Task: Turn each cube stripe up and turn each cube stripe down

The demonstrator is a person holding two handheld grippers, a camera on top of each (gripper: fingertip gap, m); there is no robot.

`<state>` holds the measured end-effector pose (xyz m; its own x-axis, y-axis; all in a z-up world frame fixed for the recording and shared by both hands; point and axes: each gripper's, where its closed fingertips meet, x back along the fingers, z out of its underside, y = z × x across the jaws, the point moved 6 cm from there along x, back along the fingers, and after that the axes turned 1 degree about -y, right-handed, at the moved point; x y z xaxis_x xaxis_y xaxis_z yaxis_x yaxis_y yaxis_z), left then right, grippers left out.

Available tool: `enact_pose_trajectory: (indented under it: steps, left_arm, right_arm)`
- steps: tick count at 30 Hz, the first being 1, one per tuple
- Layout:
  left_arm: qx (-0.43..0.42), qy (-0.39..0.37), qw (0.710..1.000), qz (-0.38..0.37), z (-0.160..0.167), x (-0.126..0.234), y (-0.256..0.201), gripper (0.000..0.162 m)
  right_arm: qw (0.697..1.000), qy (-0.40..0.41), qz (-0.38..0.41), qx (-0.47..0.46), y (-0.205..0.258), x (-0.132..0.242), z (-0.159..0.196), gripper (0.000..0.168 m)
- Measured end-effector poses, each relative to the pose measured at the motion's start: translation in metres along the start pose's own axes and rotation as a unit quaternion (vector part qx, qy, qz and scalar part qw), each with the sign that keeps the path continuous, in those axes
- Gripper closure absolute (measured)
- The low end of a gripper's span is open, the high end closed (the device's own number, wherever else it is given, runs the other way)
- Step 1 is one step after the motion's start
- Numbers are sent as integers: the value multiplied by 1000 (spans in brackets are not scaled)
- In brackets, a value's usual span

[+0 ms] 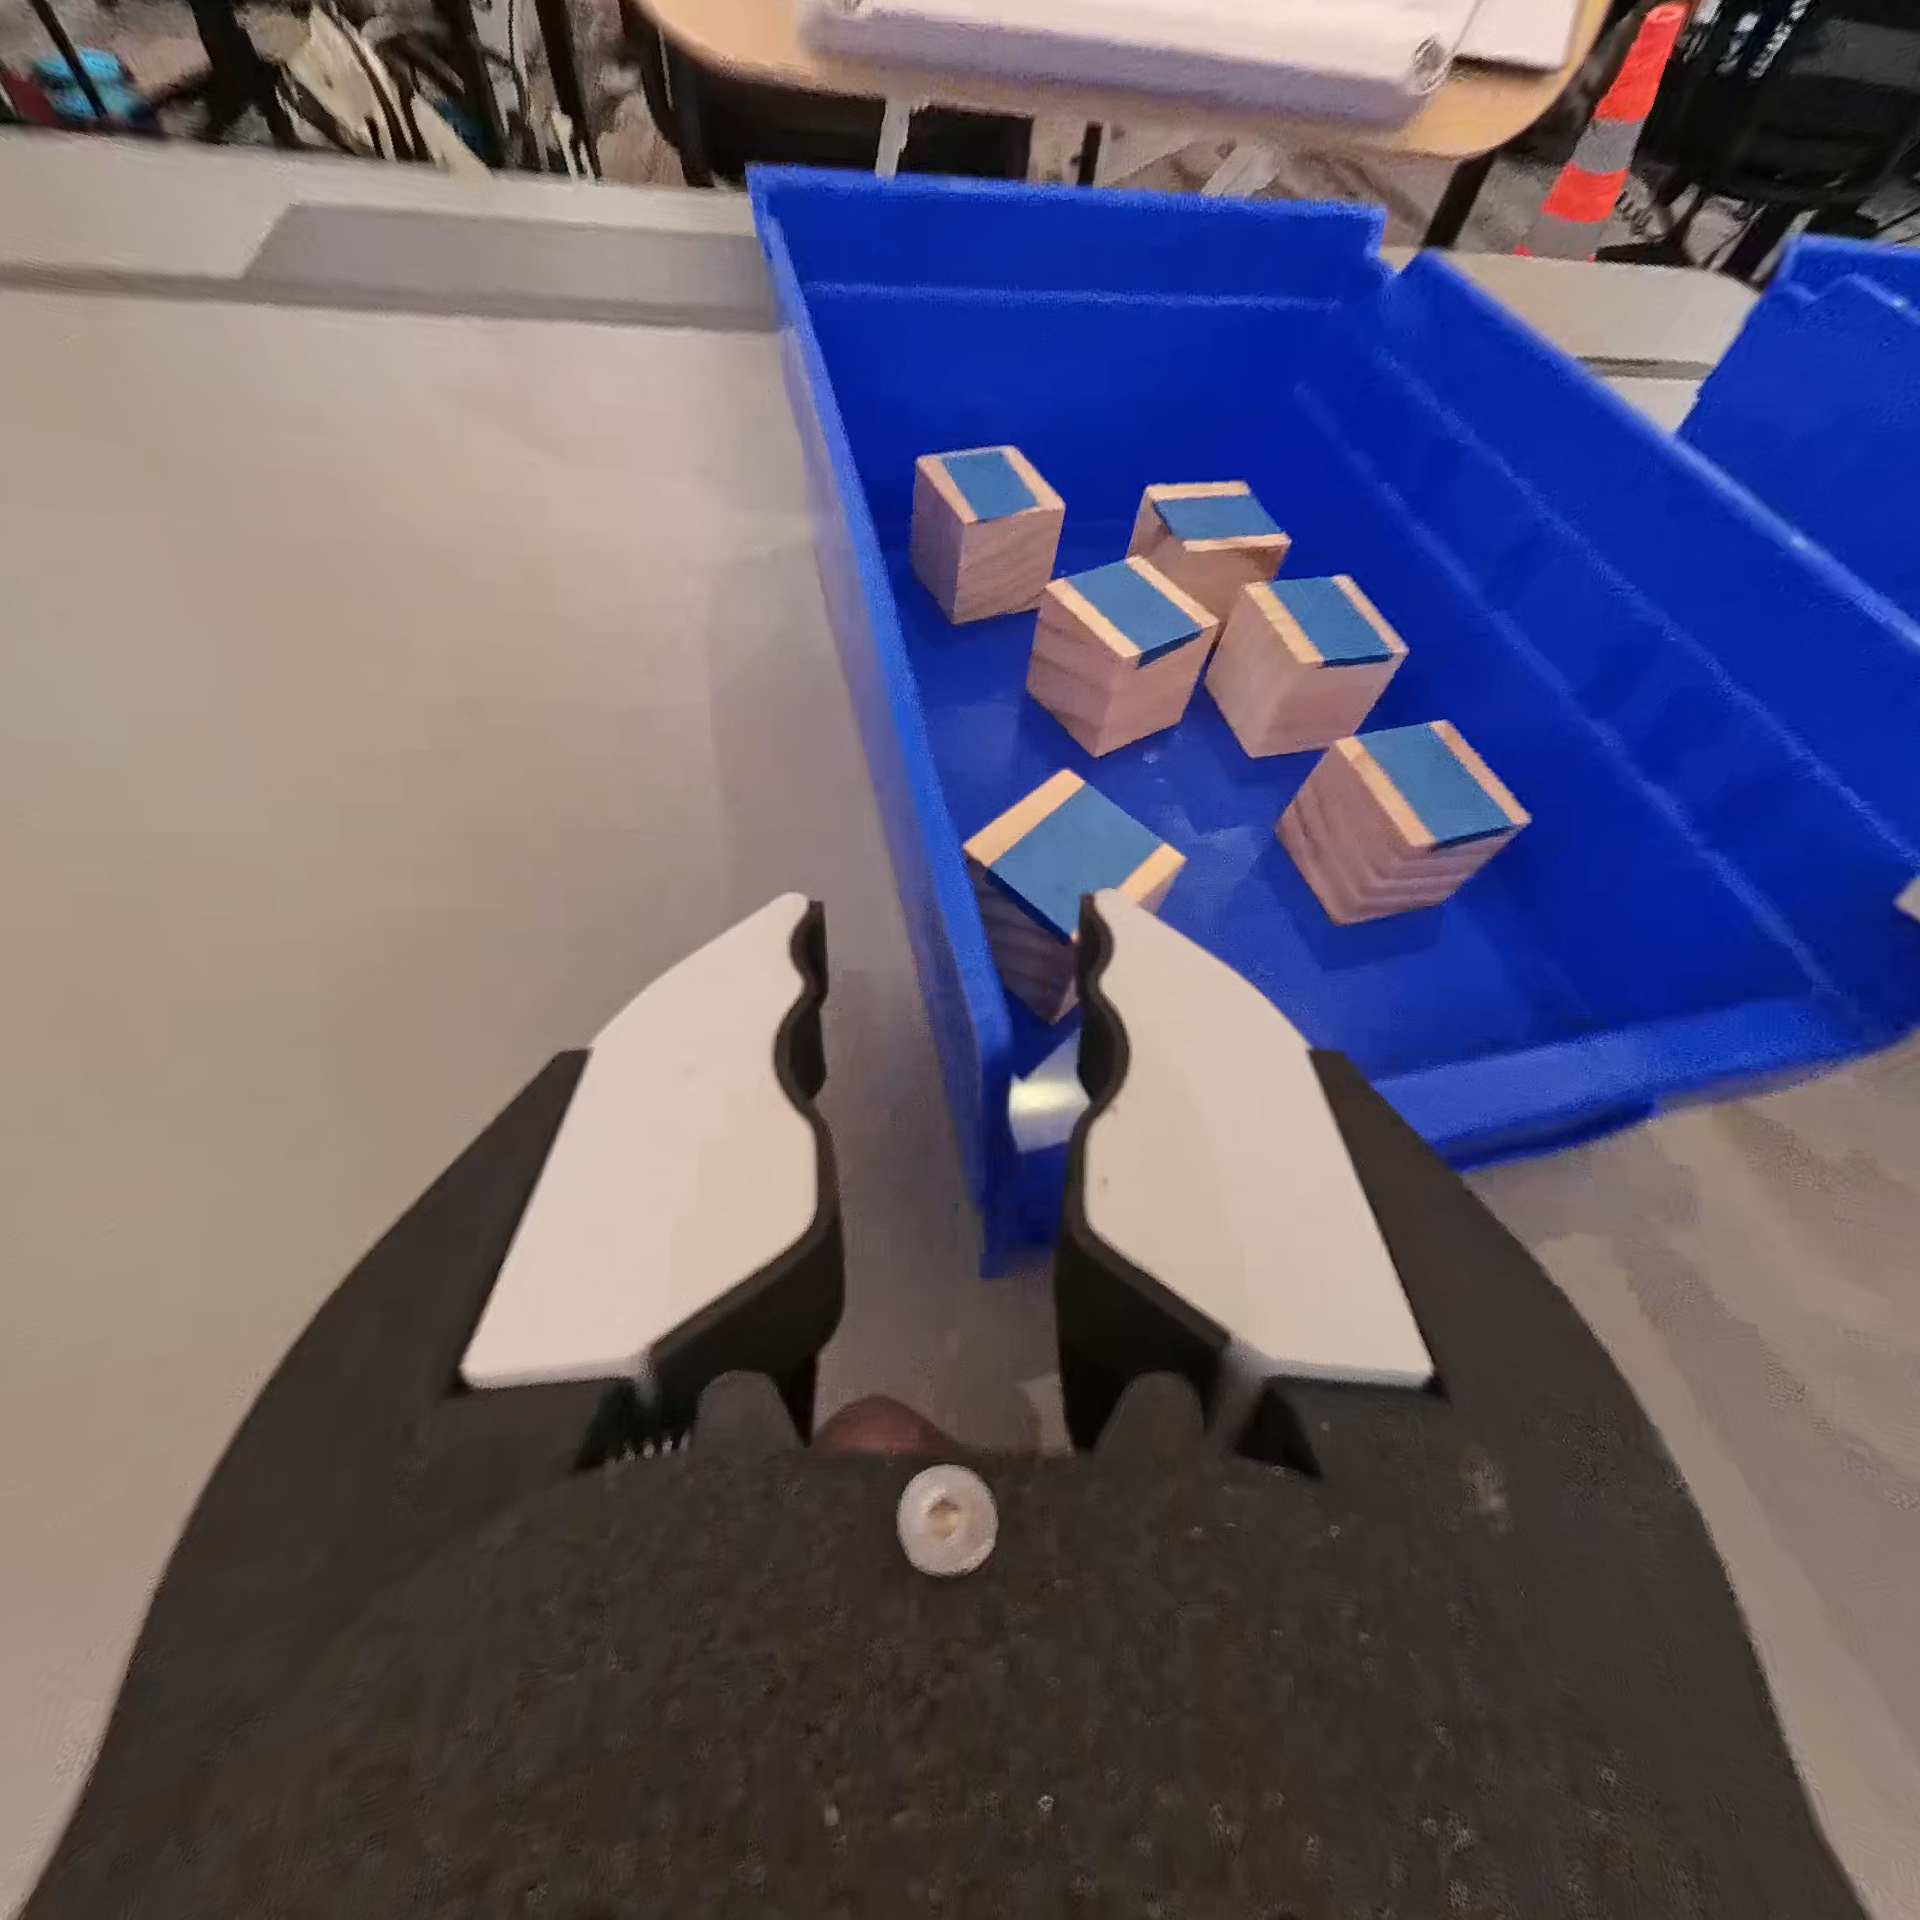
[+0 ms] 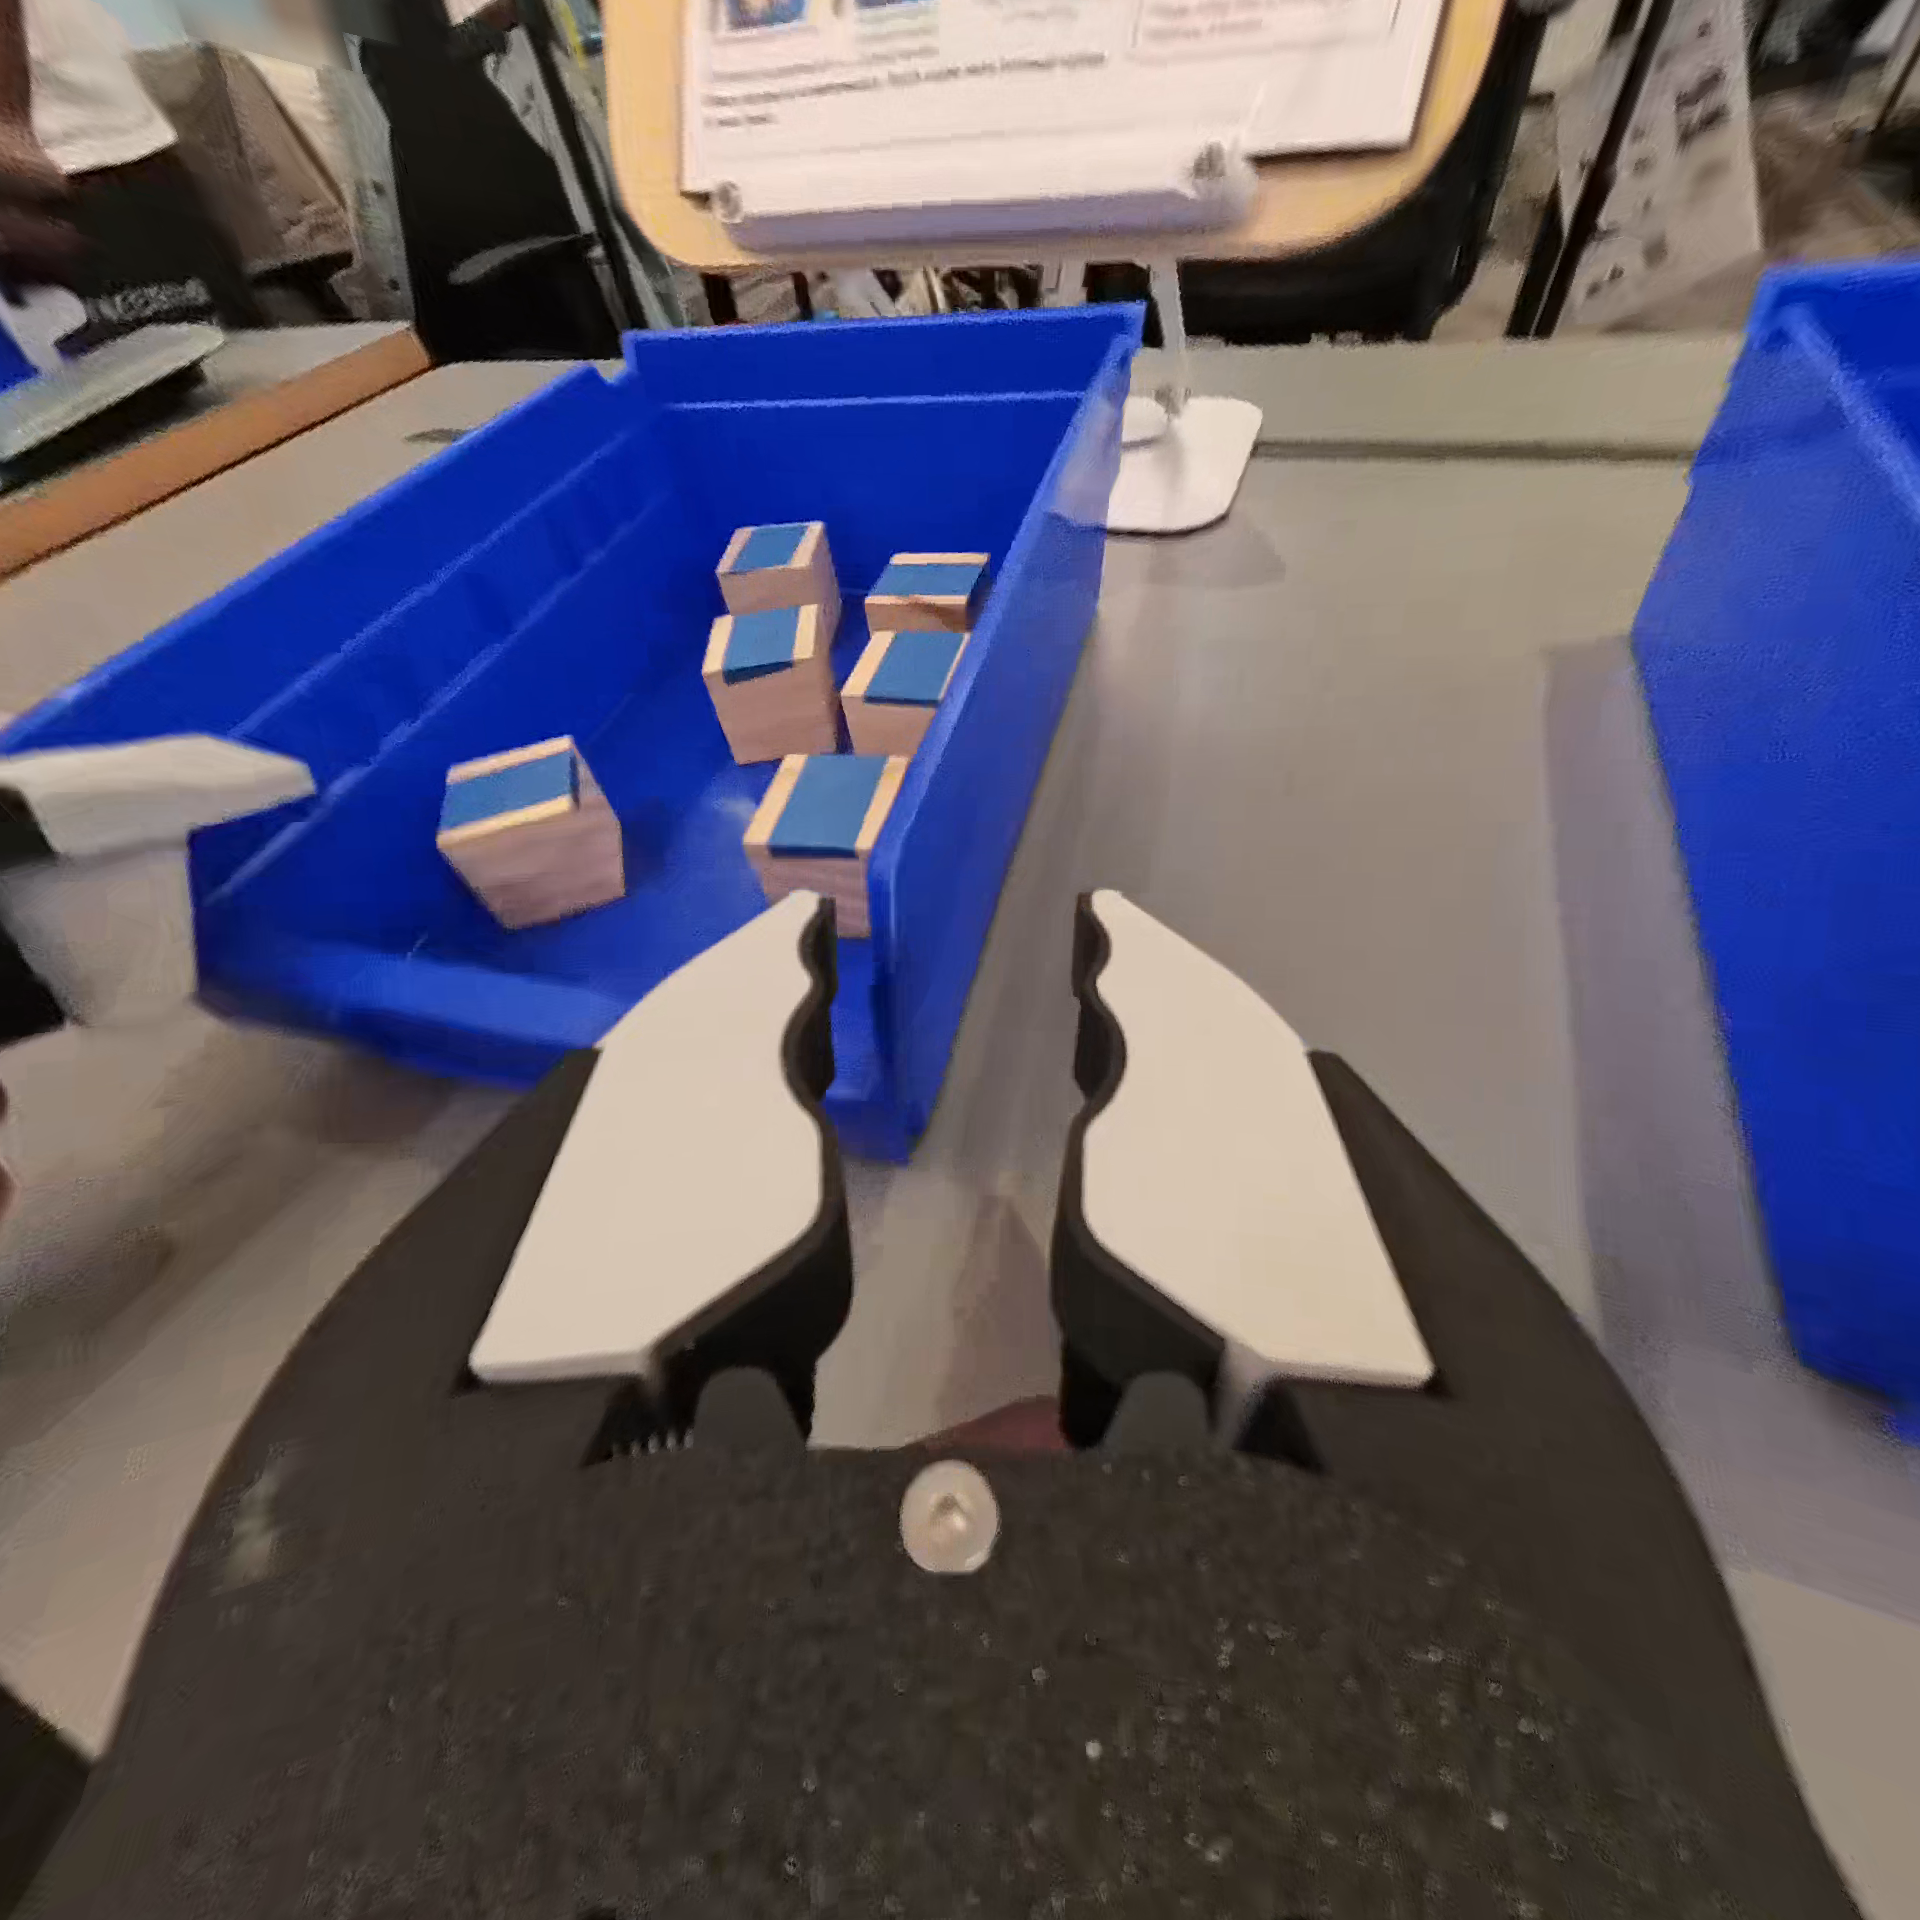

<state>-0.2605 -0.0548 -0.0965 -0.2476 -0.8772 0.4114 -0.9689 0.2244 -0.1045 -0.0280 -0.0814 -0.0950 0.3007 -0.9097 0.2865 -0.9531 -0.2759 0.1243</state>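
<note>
Six wooden cubes [image 1: 1117,655] sit in the blue bin [image 1: 1558,1081] on the grey desk [image 1: 416,727], every one with its blue stripe facing up, so my guess is the stripe-down half of the job is what lies ahead. The left tool [image 1: 951,925] hangs over the bin's near left corner, its fingers spread and empty; the right tool [image 2: 951,920] hovers over the bin's right wall, likewise spread and holding nothing. The trouble I'd expect is crowding: four cubes at the far end are packed tight, some touching, so a finger pushed in between could nudge a neighbour or tip it onto a side. The nearest cube [image 1: 1070,883] sits close against a bin wall, leaving little room for a finger on that side. Smooth wood might also slip mid-turn. The left wrist view shows that cube's striped top just beyond the left tool's tips. Only the right wrist view shows a white stand [image 2: 1174,457] behind the bin, holding a board [image 2: 1039,104]. A second blue bin [image 2: 1818,831] stands off to the right.
</note>
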Motion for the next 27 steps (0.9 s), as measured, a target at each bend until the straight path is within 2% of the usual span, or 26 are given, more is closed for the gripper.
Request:
enact_pose_trajectory:
  steps: [1,3,4,5,7,8,11,16,22,27]
  left_arm:
    - [10,12,1000,12,0,-6,-1,119]
    - [28,20,998,44,-3,-12,-5,130]
    - [29,19,999,35,-6,-14,-3,136]
    - [18,16,999,23,-8,-15,0,147]
    - [-18,9,1000,-8,-11,-14,5,157]
    - [-26,4,1000,-15,-12,-13,7,157]
    - [-31,-9,999,-36,-17,-6,23,158]
    - [-25,-39,995,-91,-33,24,93,159]
    - [-28,-68,988,-137,-58,53,200,161]
    - [10,-50,991,-124,-43,52,267,161]
  right_arm:
    - [1000,5,8,-17,1,-10,0,125]
    - [999,12,34,-12,3,-23,1,138]
    - [999,16,37,-14,6,-28,1,139]
    - [999,15,31,-35,10,-31,0,147]
    - [996,22,55,-63,15,-34,-3,157]
    - [995,26,80,-61,17,-34,-4,164]
    - [993,28,102,-57,38,-38,-4,164]
    - [997,-2,78,-26,115,-51,-9,164]
    - [999,20,43,-13,221,-96,-10,163]
    - [998,45,41,21,280,-123,-4,162]
